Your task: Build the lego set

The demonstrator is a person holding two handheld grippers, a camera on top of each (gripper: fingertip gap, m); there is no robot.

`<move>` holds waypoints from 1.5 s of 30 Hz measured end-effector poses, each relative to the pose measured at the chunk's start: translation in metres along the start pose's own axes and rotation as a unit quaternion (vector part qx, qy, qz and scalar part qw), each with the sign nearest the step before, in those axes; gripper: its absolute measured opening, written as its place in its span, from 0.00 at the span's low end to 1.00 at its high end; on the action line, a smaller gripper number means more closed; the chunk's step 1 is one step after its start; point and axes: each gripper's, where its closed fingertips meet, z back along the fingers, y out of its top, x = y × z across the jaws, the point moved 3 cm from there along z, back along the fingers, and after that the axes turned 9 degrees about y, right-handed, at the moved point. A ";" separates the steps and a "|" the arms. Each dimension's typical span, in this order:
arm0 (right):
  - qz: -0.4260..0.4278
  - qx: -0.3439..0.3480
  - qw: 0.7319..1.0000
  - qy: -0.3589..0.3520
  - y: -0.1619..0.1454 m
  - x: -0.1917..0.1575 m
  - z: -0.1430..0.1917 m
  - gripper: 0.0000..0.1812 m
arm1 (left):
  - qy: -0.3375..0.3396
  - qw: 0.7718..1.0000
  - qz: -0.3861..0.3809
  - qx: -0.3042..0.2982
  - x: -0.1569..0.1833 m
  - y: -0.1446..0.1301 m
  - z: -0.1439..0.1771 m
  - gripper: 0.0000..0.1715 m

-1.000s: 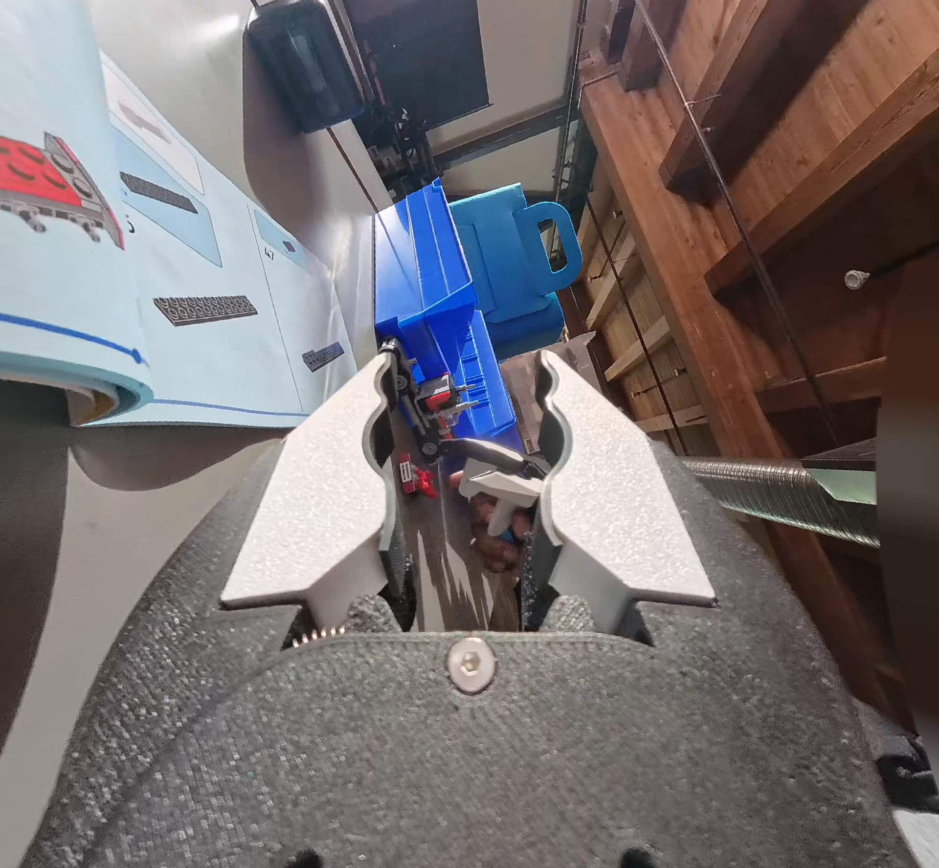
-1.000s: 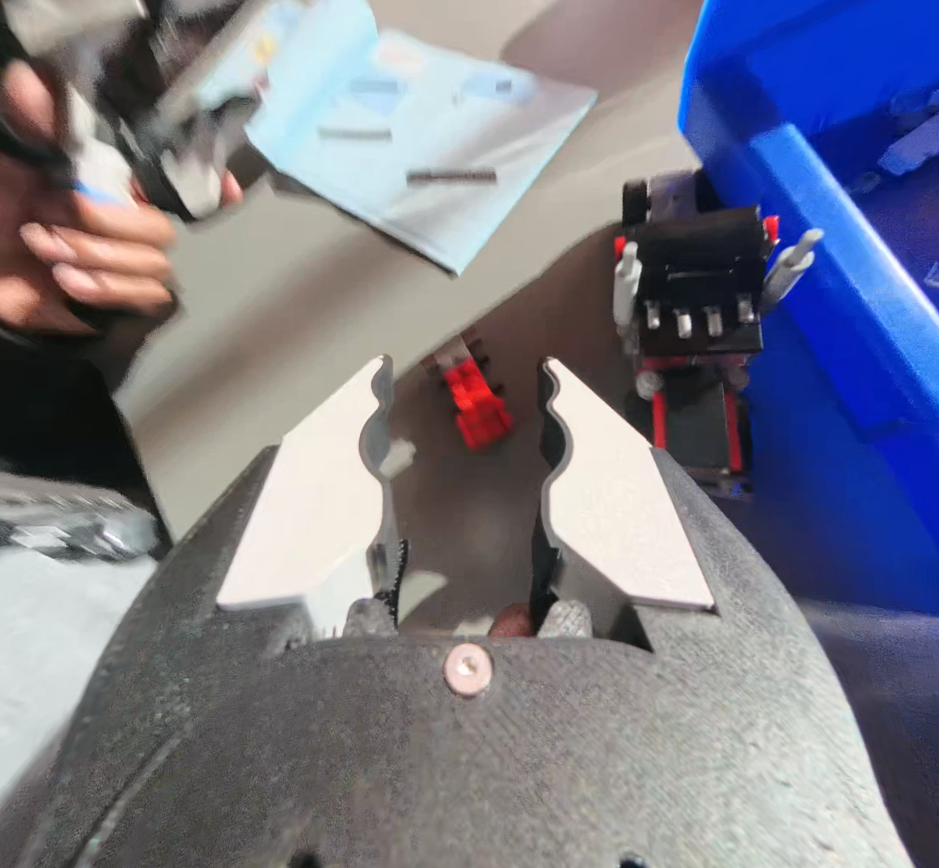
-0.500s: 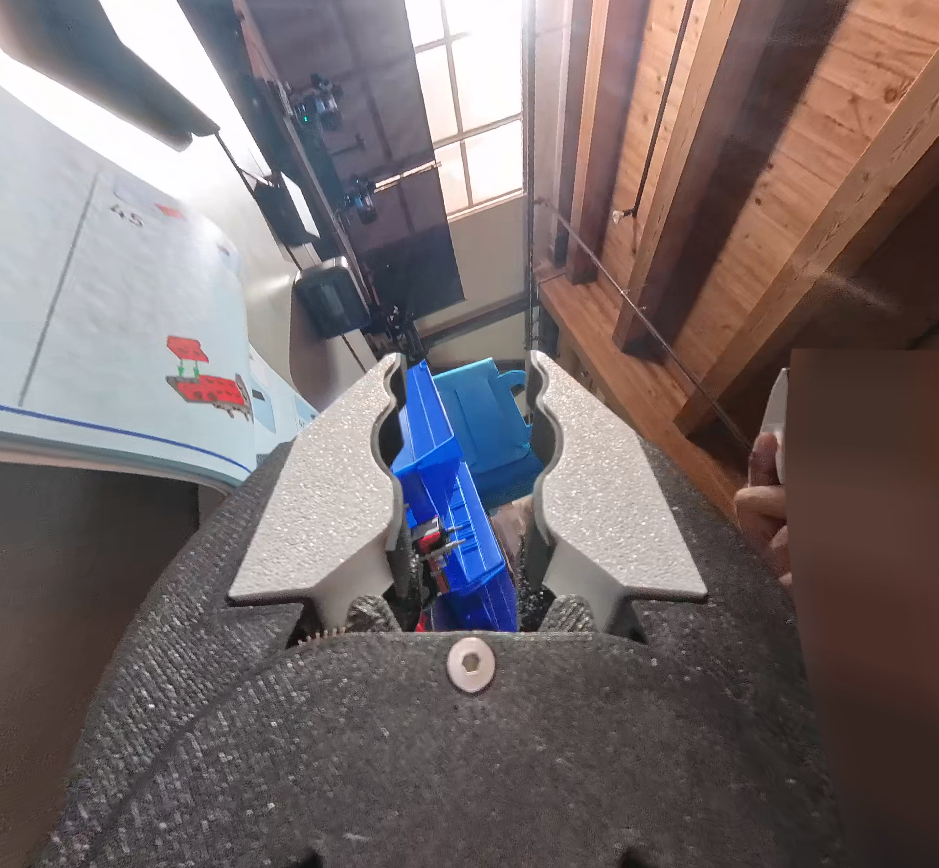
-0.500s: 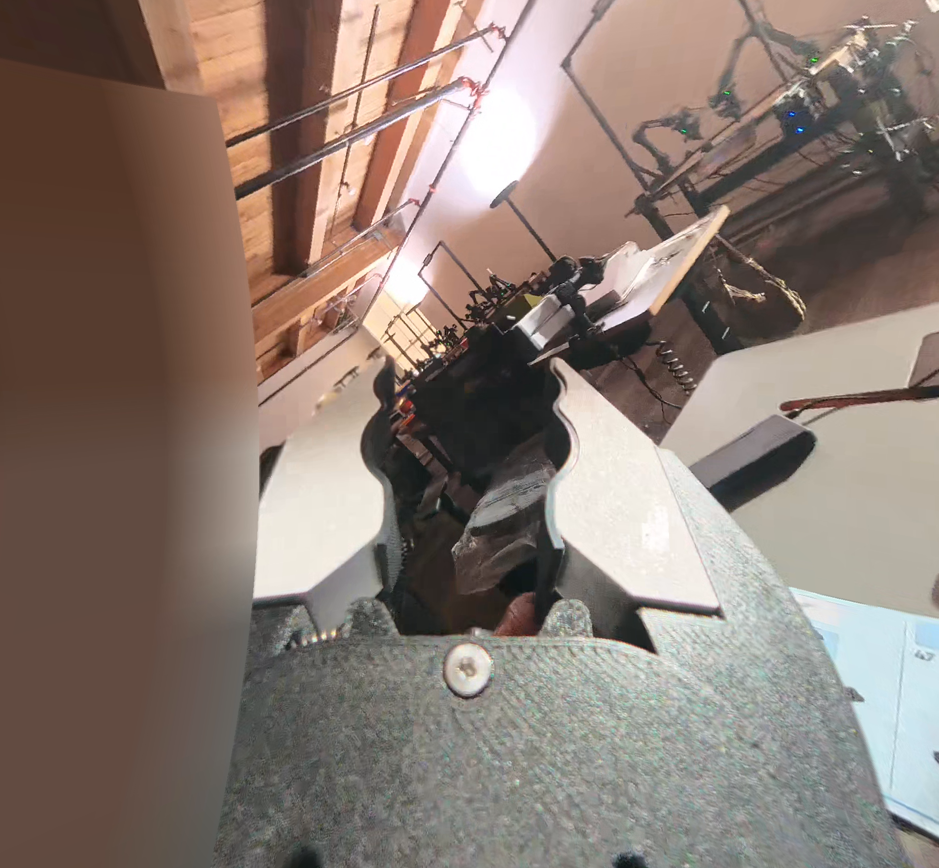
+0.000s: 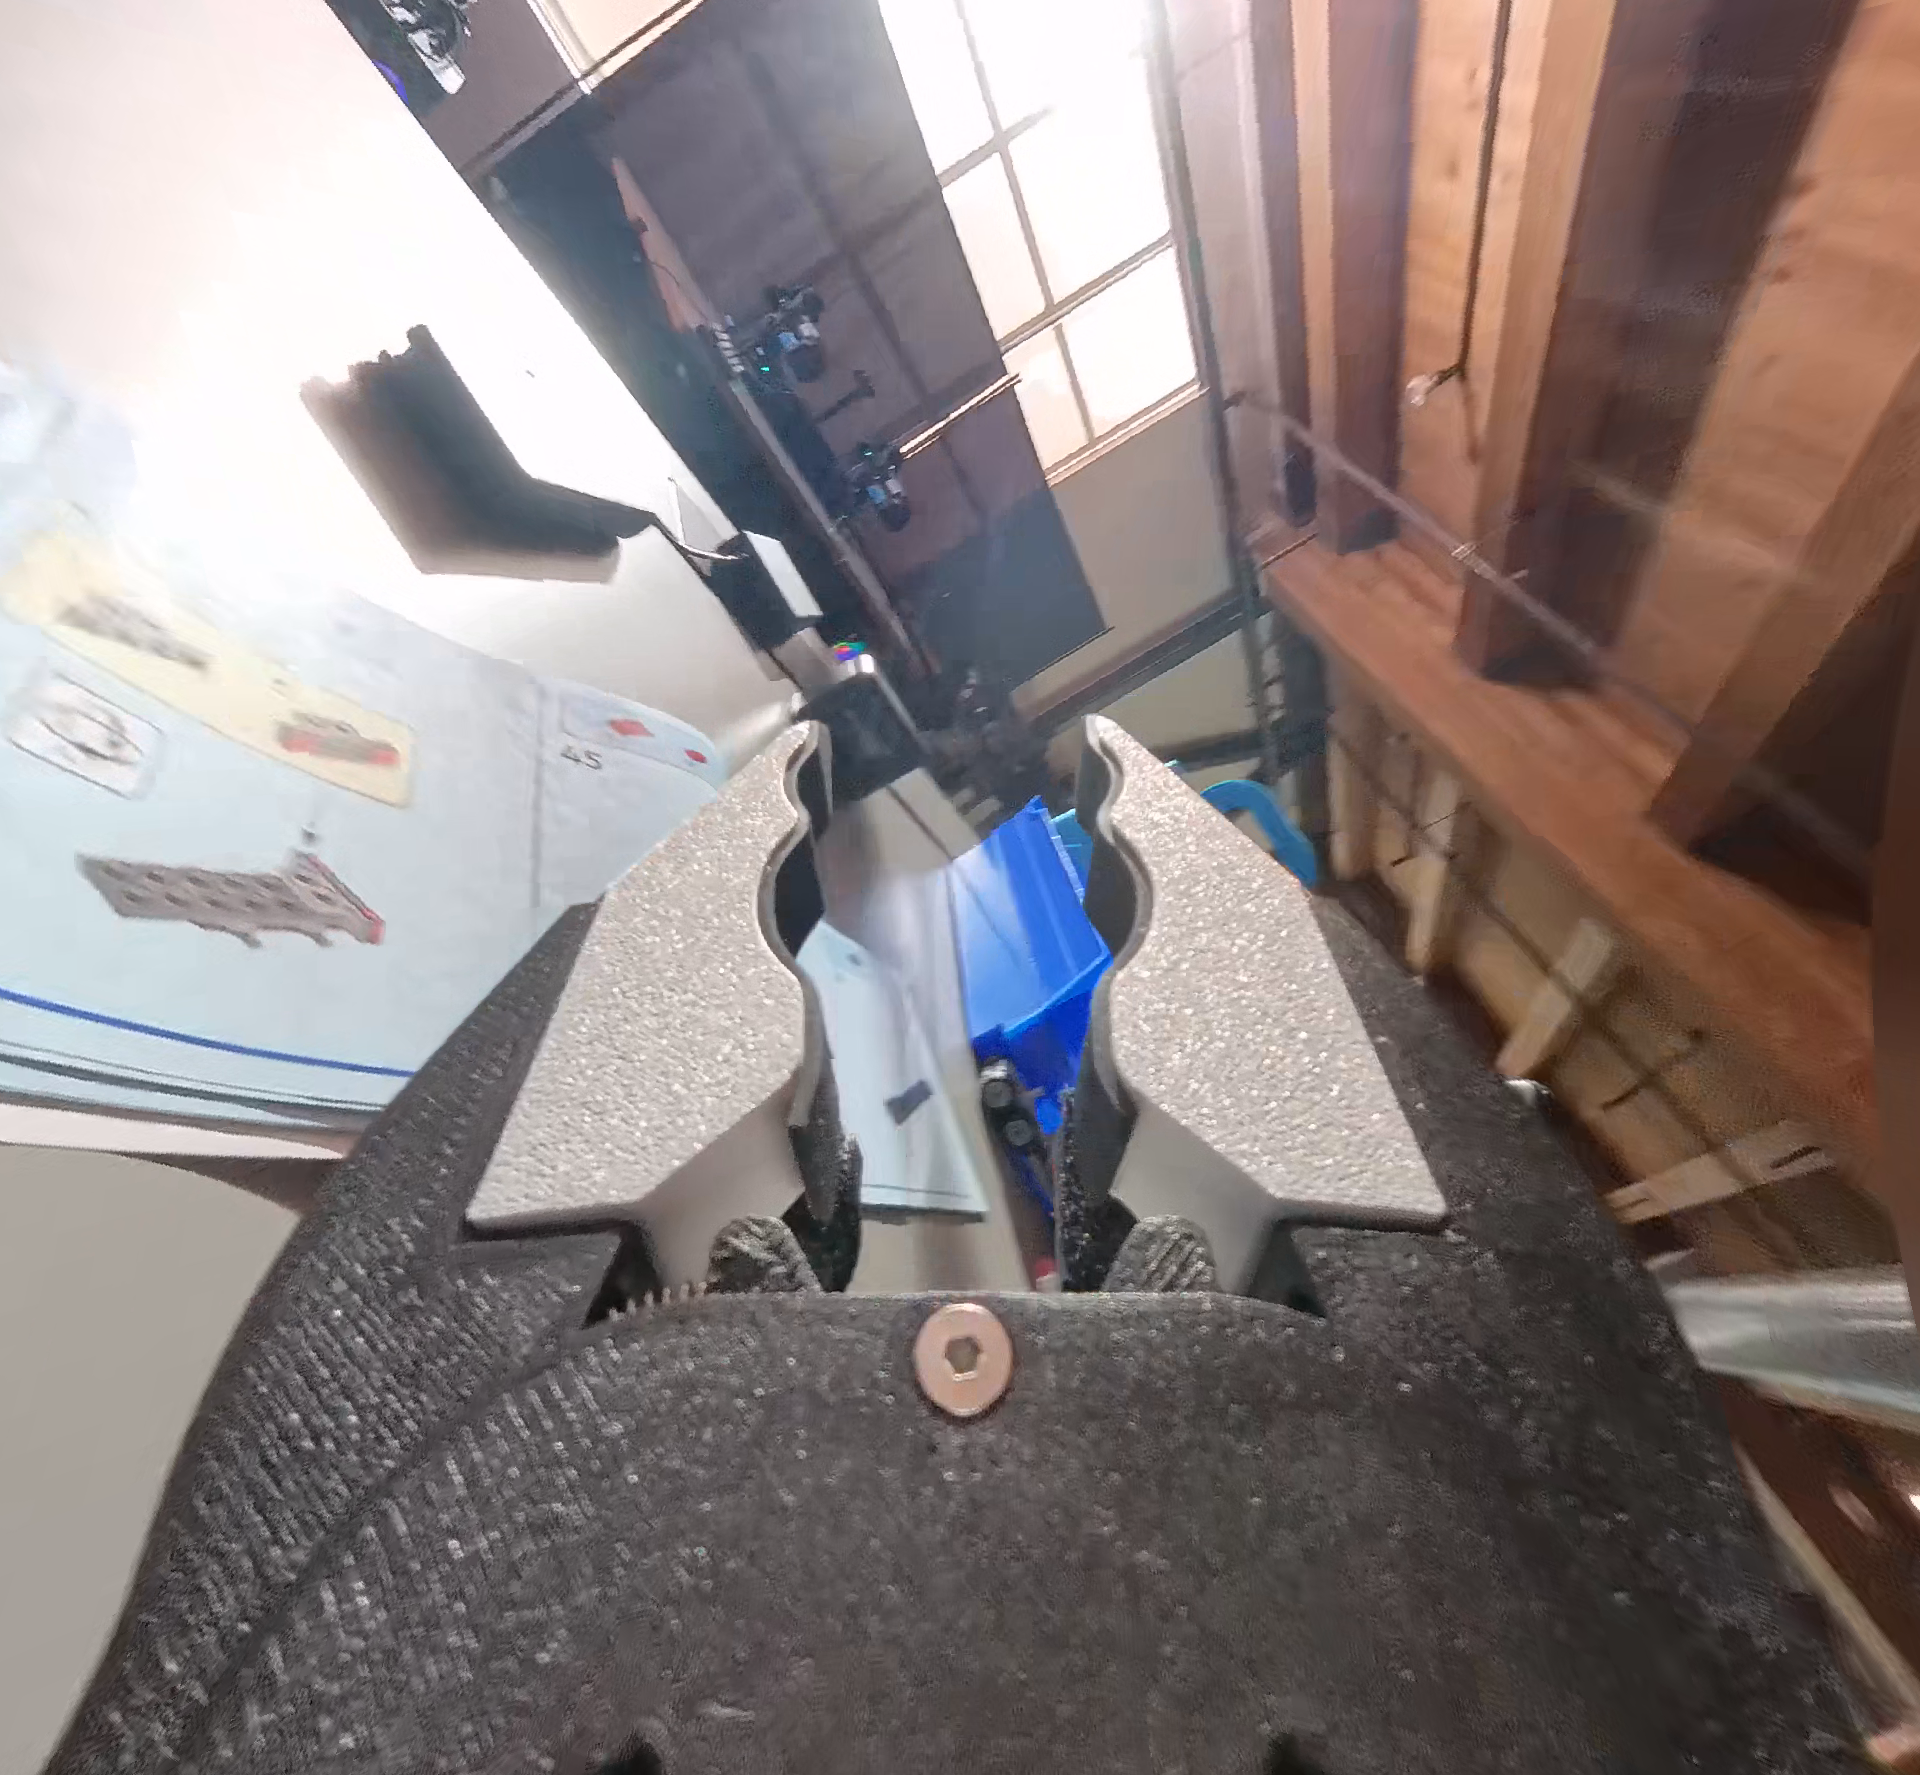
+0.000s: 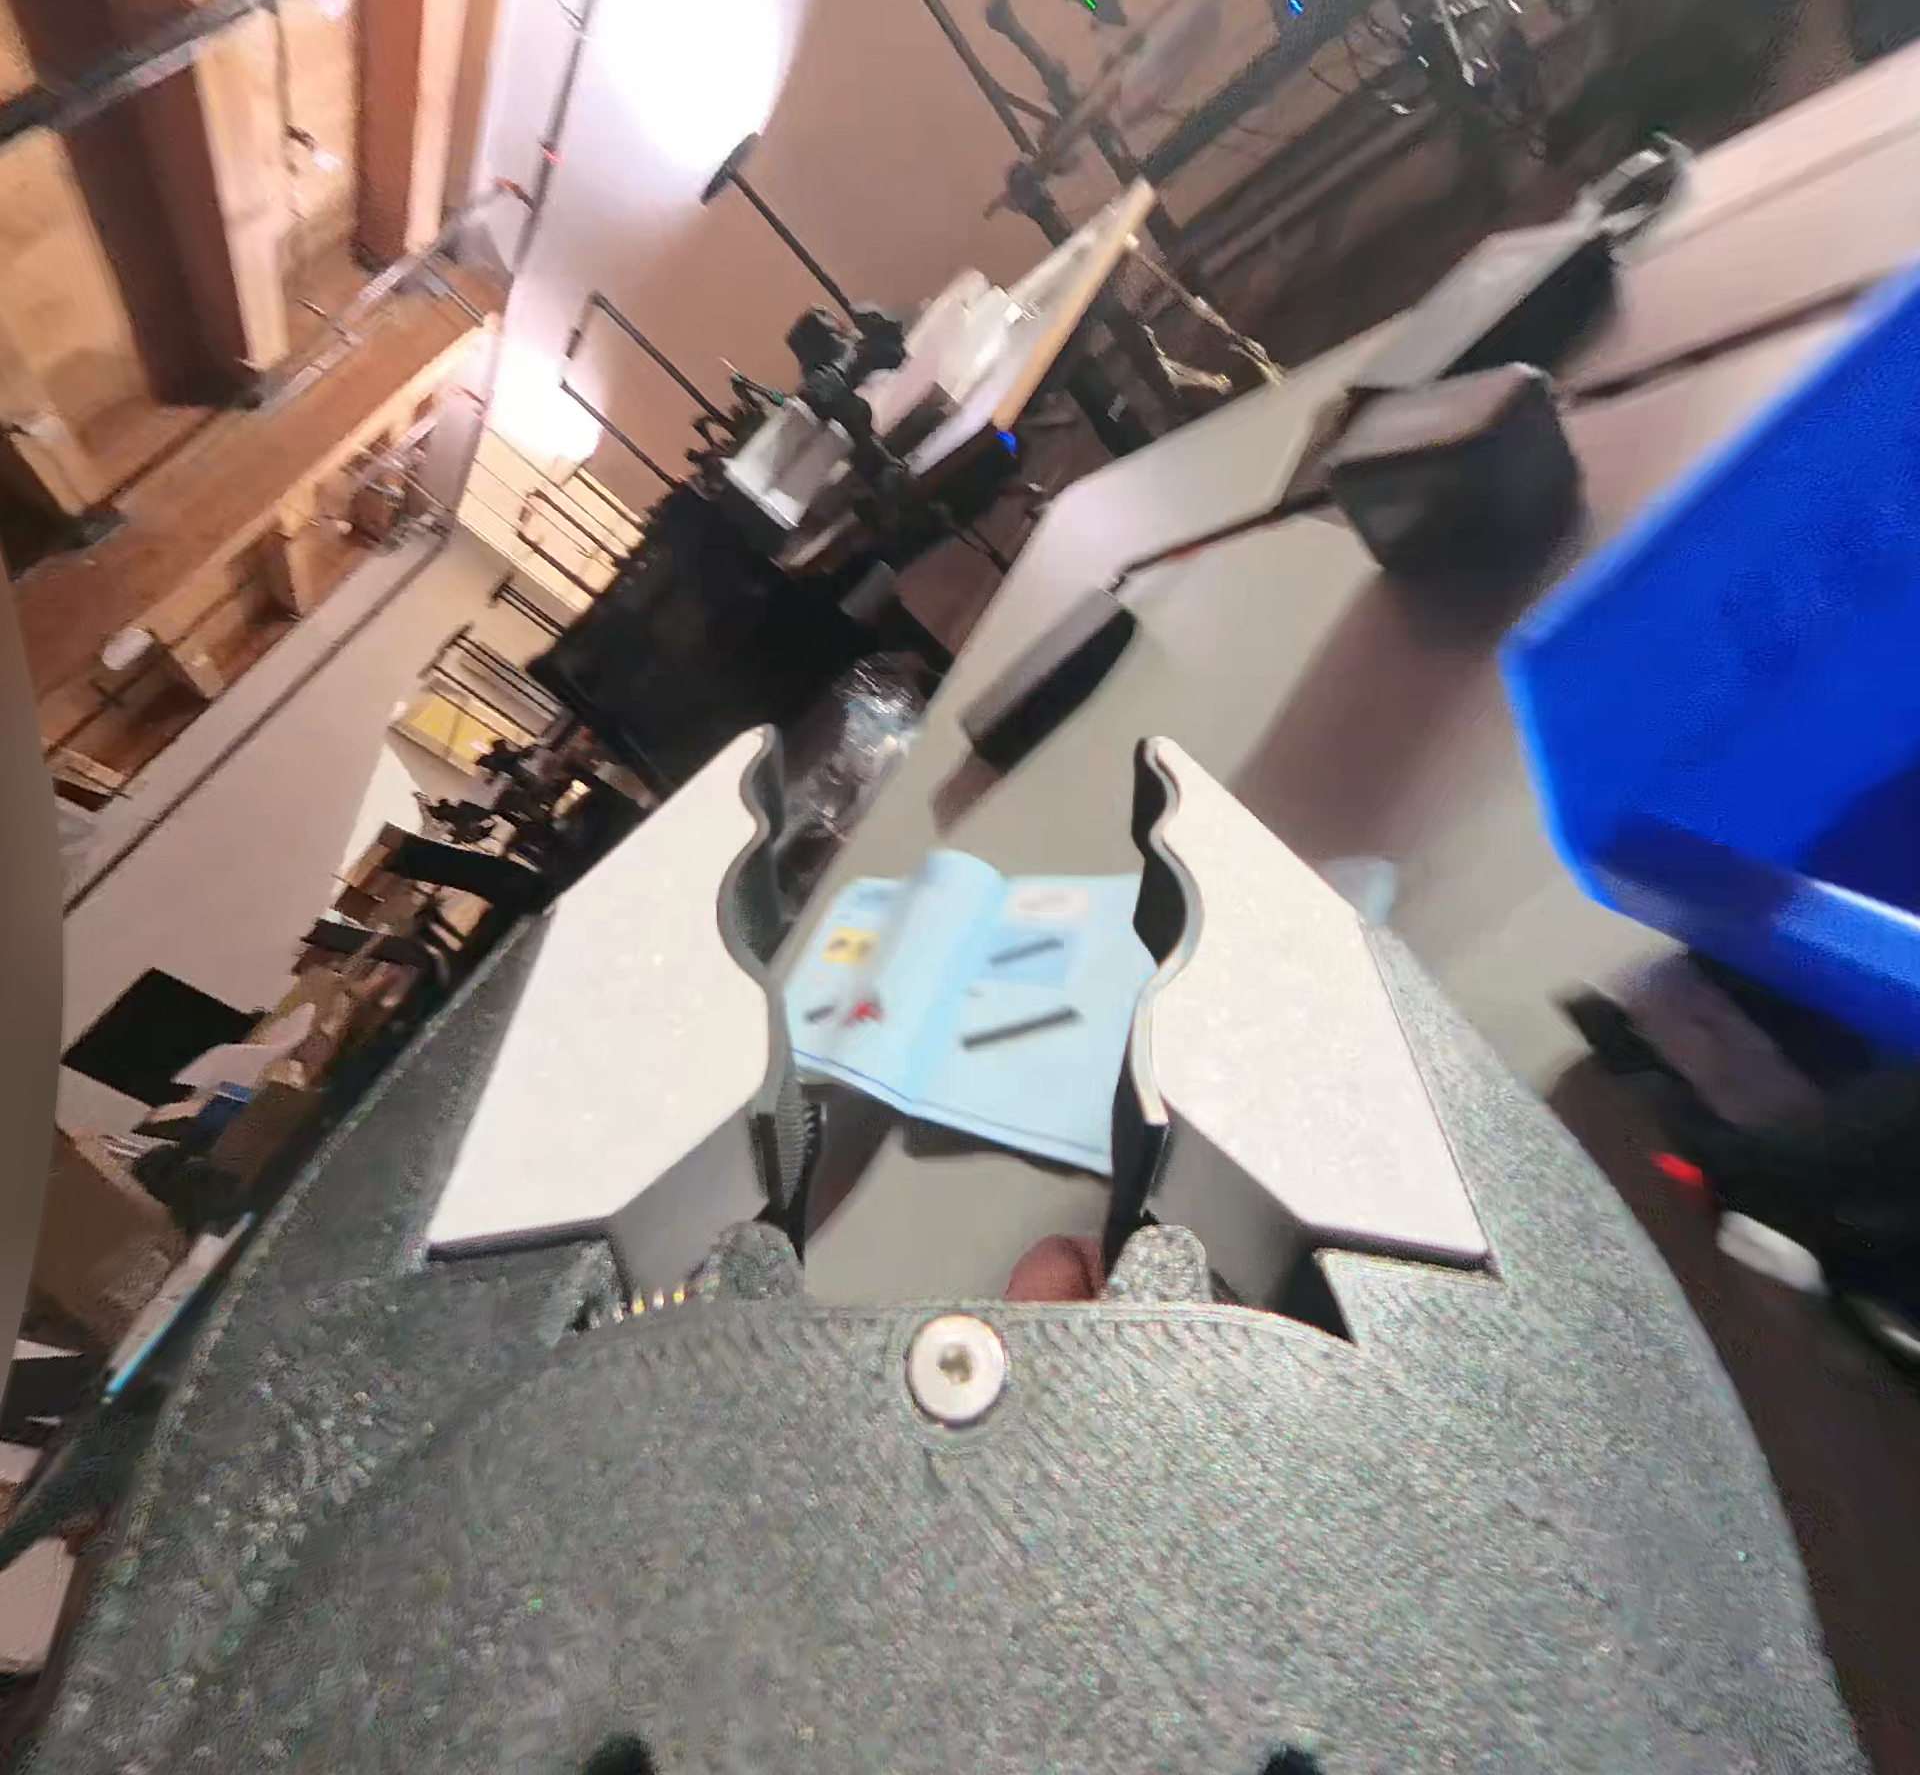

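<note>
Left wrist view, left to right: instruction booklet [image 5: 260, 852] open flat on the grey table [image 5: 125, 1330], pages blurred. Then left gripper [image 5: 948, 904], jaws parted wide, nothing between them. Through the gap: blue bin [image 5: 1023, 925] further off, and just in front of it the dark lego build [image 5: 1010, 1107], only a sliver showing with a red fleck beside it. Wooden beams [image 5: 1558, 375] far right, camera pitched up toward the ceiling.

Right wrist view, left to right: cluttered room background, then right gripper [image 6: 956, 894], also wide open and empty. Booklet [image 6: 977, 1008] framed in the gap, lying ahead and below. Blue bin [image 6: 1745, 686] at right, close. Under the bin's near edge, dark blurred mass with a red spot [image 6: 1787, 1164], probably the lego build, too smeared to confirm.

Key relation, as a judgement: build sits dead ahead and low for the left gripper, almost on its centreline; for the right gripper it lies off to the right and low, outside the jaw line. Left looks better aligned, right would need to swing right and tilt down. Long axis of the build not readable from either view. Which gripper is actually nearer: cannot tell. No loose bricks identifiable.
</note>
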 end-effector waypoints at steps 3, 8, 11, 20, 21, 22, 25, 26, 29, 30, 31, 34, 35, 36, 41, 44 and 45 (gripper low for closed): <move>0.010 -0.038 0.997 -0.066 -0.023 0.063 0.042 0.39 | 0.055 0.993 -0.099 -0.010 -0.013 0.014 0.002 0.29; 0.077 -0.057 0.988 -0.120 -0.040 0.097 0.095 0.33 | 0.127 0.964 -0.233 -0.011 -0.035 0.032 0.005 0.32; 0.142 -0.071 0.980 -0.118 -0.045 0.090 0.100 0.33 | 0.133 0.958 -0.253 -0.026 -0.042 0.029 0.000 0.34; 0.162 -0.046 0.982 -0.084 -0.045 0.079 0.105 0.33 | 0.149 0.955 -0.250 -0.062 -0.048 0.021 -0.014 0.35; 0.161 -0.046 0.983 -0.080 -0.045 0.079 0.107 0.33 | 0.149 0.955 -0.250 -0.062 -0.049 0.022 -0.014 0.35; 0.162 -0.051 0.983 -0.076 -0.045 0.078 0.108 0.33 | 0.149 0.955 -0.249 -0.063 -0.049 0.022 -0.014 0.35; 0.182 -0.060 0.979 -0.068 -0.043 0.077 0.116 0.33 | 0.151 0.955 -0.248 -0.064 -0.050 0.021 -0.014 0.35; 0.187 -0.060 0.978 -0.063 -0.041 0.076 0.120 0.32 | 0.151 0.955 -0.247 -0.064 -0.050 0.021 -0.014 0.34; 0.192 -0.057 0.978 -0.055 -0.035 0.078 0.132 0.31 | 0.153 0.955 -0.246 -0.066 -0.051 0.021 -0.014 0.34; 0.191 -0.058 0.979 -0.051 -0.033 0.078 0.136 0.31 | 0.153 0.955 -0.246 -0.068 -0.051 0.021 -0.015 0.34; 0.192 -0.060 0.978 -0.047 -0.032 0.078 0.139 0.30 | 0.153 0.955 -0.246 -0.069 -0.051 0.020 -0.015 0.34; 0.209 -0.059 0.975 -0.036 -0.025 0.076 0.148 0.27 | 0.153 0.954 -0.247 -0.075 -0.052 0.019 -0.016 0.34; 0.216 -0.055 0.974 -0.031 -0.020 0.073 0.151 0.27 | 0.153 0.954 -0.246 -0.076 -0.052 0.019 -0.016 0.34; 0.222 -0.051 0.973 -0.026 -0.015 0.071 0.154 0.26 | 0.152 0.955 -0.245 -0.076 -0.052 0.019 -0.016 0.34; 0.261 -0.039 0.964 -0.018 0.020 0.062 0.172 0.24 | 0.151 0.957 -0.242 -0.060 -0.051 0.022 -0.014 0.34; 0.306 -0.077 0.949 -0.007 0.048 0.057 0.173 0.23 | 0.155 0.955 -0.244 -0.059 -0.051 0.022 -0.014 0.34; 0.328 -0.104 0.939 -0.009 0.058 0.060 0.170 0.22 | 0.156 0.955 -0.244 -0.061 -0.051 0.021 -0.015 0.34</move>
